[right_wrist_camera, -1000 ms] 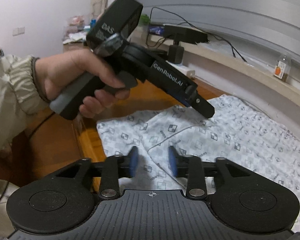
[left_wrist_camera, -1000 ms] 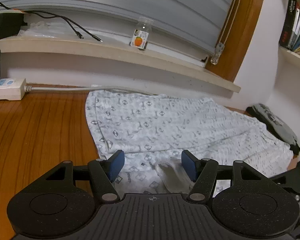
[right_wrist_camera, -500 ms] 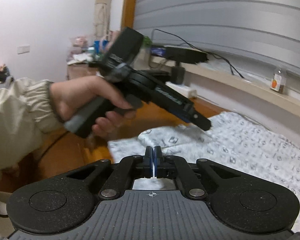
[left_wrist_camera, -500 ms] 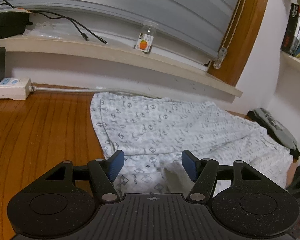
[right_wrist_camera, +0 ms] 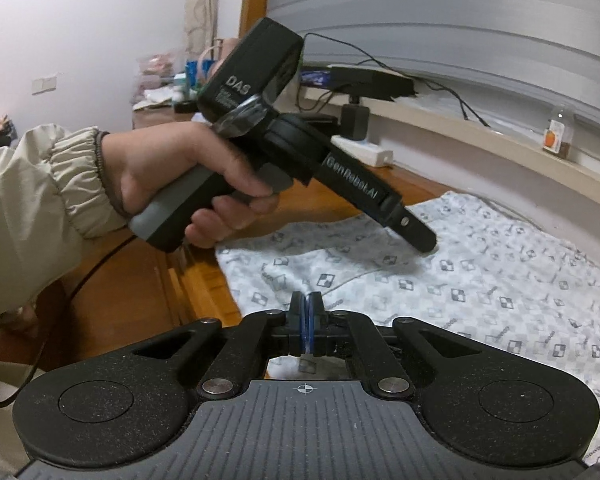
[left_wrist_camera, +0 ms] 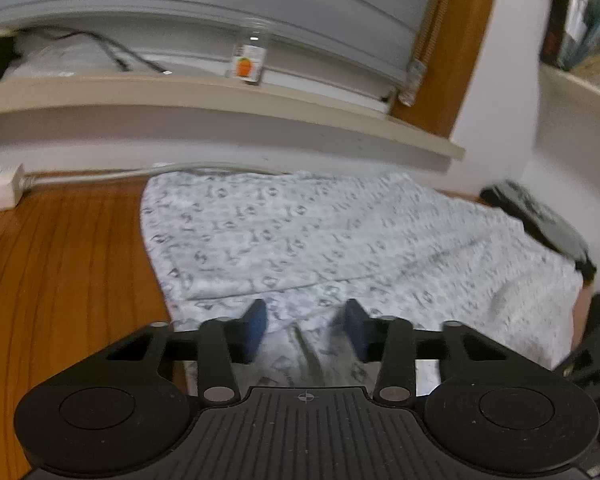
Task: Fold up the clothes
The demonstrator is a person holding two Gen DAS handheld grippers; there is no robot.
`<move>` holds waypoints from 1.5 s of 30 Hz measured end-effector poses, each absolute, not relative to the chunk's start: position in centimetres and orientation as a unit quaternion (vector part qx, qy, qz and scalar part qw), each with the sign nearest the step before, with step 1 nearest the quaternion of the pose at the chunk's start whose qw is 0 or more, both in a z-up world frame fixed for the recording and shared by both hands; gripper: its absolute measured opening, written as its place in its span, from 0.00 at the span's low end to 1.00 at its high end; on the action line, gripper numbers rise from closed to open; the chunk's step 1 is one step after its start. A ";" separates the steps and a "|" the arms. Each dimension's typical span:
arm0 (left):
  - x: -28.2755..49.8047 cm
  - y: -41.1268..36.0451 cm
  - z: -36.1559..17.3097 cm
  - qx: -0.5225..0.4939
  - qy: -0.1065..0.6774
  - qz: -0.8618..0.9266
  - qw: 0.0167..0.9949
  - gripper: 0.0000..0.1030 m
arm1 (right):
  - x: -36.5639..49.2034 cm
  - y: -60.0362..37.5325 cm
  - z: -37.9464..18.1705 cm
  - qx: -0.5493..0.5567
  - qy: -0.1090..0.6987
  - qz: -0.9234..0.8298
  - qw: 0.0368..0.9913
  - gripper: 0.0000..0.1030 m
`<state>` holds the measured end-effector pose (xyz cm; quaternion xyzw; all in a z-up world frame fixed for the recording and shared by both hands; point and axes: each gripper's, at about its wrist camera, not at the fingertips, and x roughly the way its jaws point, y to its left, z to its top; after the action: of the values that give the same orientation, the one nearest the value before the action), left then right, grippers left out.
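White cloth with a small grey print — the garment (left_wrist_camera: 340,240) — lies spread flat on the wooden table (left_wrist_camera: 60,280), its far edge close to the wall under the window ledge (left_wrist_camera: 220,96). The left gripper (left_wrist_camera: 306,326) hangs low over the near part of the cloth with its blue pads (left_wrist_camera: 256,326) spread apart; a raised fold of fabric sits between them, though the blur hides whether either pad touches it. From the right wrist view, the same tool shows from the side, held by a hand (right_wrist_camera: 172,176) in a pale cuffed sleeve (right_wrist_camera: 40,200), its tip down at the cloth. The right gripper (right_wrist_camera: 307,320) has its blue pads pressed together on a thin edge of the garment near the table's front edge. On the ledge stand a small bottle (left_wrist_camera: 249,62) with an orange label and a black cable (left_wrist_camera: 112,50); a white power strip (left_wrist_camera: 0,188) rests on the table by the wall.
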<state>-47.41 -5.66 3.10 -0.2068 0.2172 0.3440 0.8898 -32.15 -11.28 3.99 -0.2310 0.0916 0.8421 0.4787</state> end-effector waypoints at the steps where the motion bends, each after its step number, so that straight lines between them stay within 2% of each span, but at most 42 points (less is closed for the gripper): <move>1: -47.0 -6.0 3.2 -0.194 0.225 0.343 0.891 0.12 | -32.1 -11.3 4.1 -0.229 0.091 0.841 0.481 0.02; 2: -46.8 -6.3 3.5 -0.180 0.227 0.346 0.892 0.07 | -32.0 -11.4 4.2 -0.227 0.091 0.841 0.483 0.02; 11: -48.0 -8.6 10.0 -0.140 0.184 0.359 0.905 0.06 | -31.5 -13.2 8.5 -0.178 0.062 0.858 0.479 0.02; 16: -48.1 -7.6 8.2 -0.132 0.239 0.387 0.881 0.07 | -33.1 -12.7 8.5 -0.183 0.074 0.865 0.461 0.02; 19: -48.2 -6.2 5.2 -0.152 0.262 0.410 0.860 0.17 | -34.0 -11.4 6.9 -0.205 0.097 0.861 0.456 0.08; 21: -48.0 -5.6 4.2 -0.152 0.264 0.429 0.850 0.32 | -33.6 -11.1 6.2 -0.209 0.104 0.853 0.466 0.15; 23: -47.6 -5.5 4.3 -0.150 0.253 0.435 0.851 0.57 | -32.4 -11.4 6.4 -0.203 0.109 0.850 0.474 0.27; 27: -45.6 -6.0 6.1 -0.132 0.226 0.421 0.868 0.75 | -28.2 -13.2 7.1 -0.192 0.113 0.830 0.511 0.31; 36: -36.3 -7.0 6.8 -0.121 0.218 0.335 0.909 0.78 | -11.6 -21.0 5.4 -0.199 0.165 0.710 0.655 0.31; 41: -32.0 -6.8 4.6 -0.139 0.228 0.291 0.919 0.78 | -7.8 -24.2 4.6 -0.220 0.177 0.672 0.685 0.31; 45: -31.6 -6.5 3.7 -0.149 0.239 0.288 0.915 0.78 | -5.3 -26.6 3.2 -0.195 0.200 0.657 0.700 0.32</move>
<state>-31.58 -6.48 3.74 -0.1491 0.2387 0.2876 0.9155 -5.26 -26.57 3.17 -0.1947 0.2001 0.6575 0.6998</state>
